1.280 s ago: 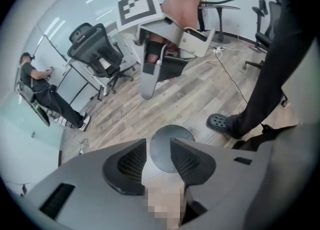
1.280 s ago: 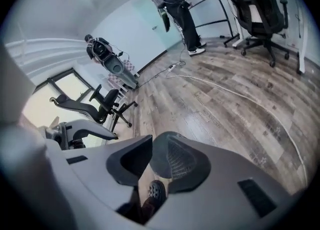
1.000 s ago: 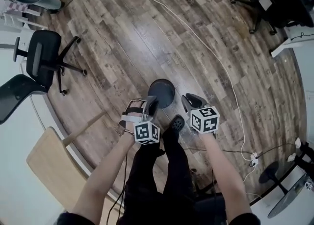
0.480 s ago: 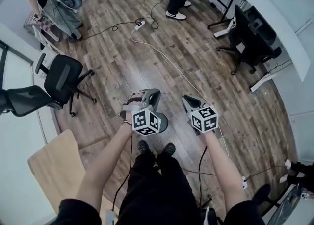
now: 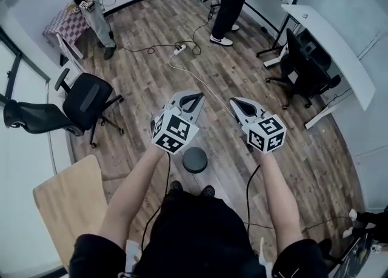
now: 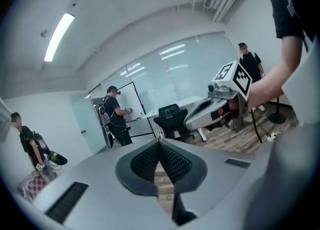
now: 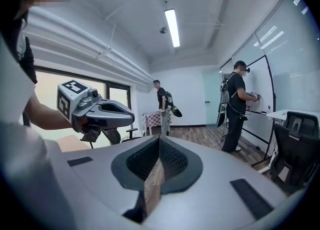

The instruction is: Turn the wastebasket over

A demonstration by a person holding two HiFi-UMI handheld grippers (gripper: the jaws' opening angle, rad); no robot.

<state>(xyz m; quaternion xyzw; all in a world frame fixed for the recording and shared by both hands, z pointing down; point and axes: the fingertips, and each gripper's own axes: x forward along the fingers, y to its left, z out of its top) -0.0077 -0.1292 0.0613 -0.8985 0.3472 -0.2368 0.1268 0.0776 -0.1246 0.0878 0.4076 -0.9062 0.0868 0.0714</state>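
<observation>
**Wastebasket sitting at the feet while both jaws are hanging empty above it**

The wastebasket point(image 5: 194, 159) is standing on the wooden floor point(image 5: 145, 77), just in front of the person's shoes point(image 5: 208, 191) and low between the two arms. From straight above it is showing only as a dark round disc, so I cannot tell whether its mouth or its base is facing up. That is the first risk: anyone judging the job from this angle may be calling it done, or undone, wrongly.

The left gripper point(image 5: 194, 97) and the right gripper point(image 5: 236, 102) are both hovering well above the wastebasket and pointing out into the room. The left jaws are pressing together on nothing. The right jaws, having just been closing, are also meeting with nothing between them.

If another grab is needed, the jaws are likely going to have to spread before reaching the rim, or they may be knocking the wastebasket over instead of gripping it. A light round bin so near the shoes is probably also at risk of being kicked and rolling off. The dark cables point(image 5: 165, 186) trailing down past the legs may be snagging it, and the white cord point(image 5: 206, 86) lying on the floor ahead is looking like a trip hazard.
</observation>
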